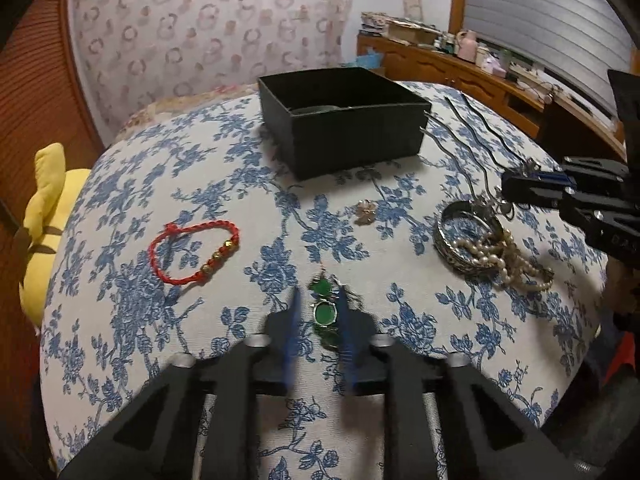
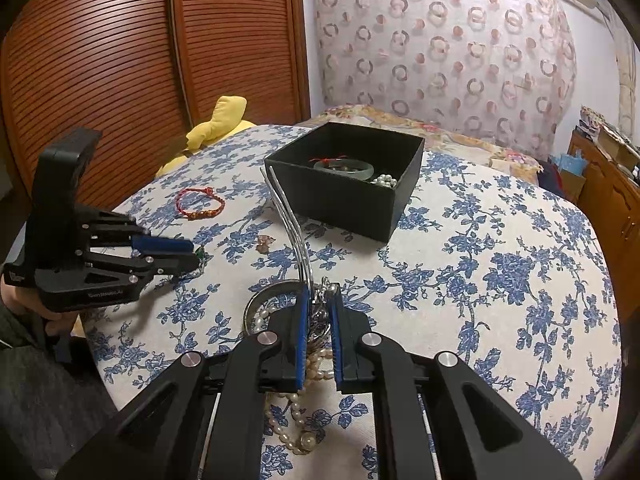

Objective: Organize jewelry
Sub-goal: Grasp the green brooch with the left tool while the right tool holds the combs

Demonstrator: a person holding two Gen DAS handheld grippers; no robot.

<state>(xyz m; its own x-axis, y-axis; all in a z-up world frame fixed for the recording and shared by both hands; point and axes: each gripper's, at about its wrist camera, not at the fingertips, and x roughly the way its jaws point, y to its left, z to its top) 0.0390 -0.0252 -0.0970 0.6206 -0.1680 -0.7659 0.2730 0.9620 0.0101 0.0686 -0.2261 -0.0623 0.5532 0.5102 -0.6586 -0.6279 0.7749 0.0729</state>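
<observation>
A black open box (image 1: 344, 120) stands at the far middle of the table; in the right wrist view the box (image 2: 344, 196) holds a pale green bangle (image 2: 344, 168) and pearls. My left gripper (image 1: 318, 300) is narrowly open around a green stone pendant (image 1: 324, 312); whether the pads touch it I cannot tell. My right gripper (image 2: 318, 292) is shut on the ornate end of a silver U-shaped hairpin (image 2: 294, 232), which lies over a silver bangle (image 1: 466, 236) and a pearl necklace (image 1: 508, 260). A red cord bracelet (image 1: 192, 252) lies at left.
A small pinkish brooch (image 1: 365, 211) lies between the box and the pendant. A yellow plush toy (image 1: 44, 216) sits off the table's left edge. A wooden sideboard (image 1: 480, 72) with clutter stands behind at right. A blue floral cloth (image 2: 500, 280) covers the table.
</observation>
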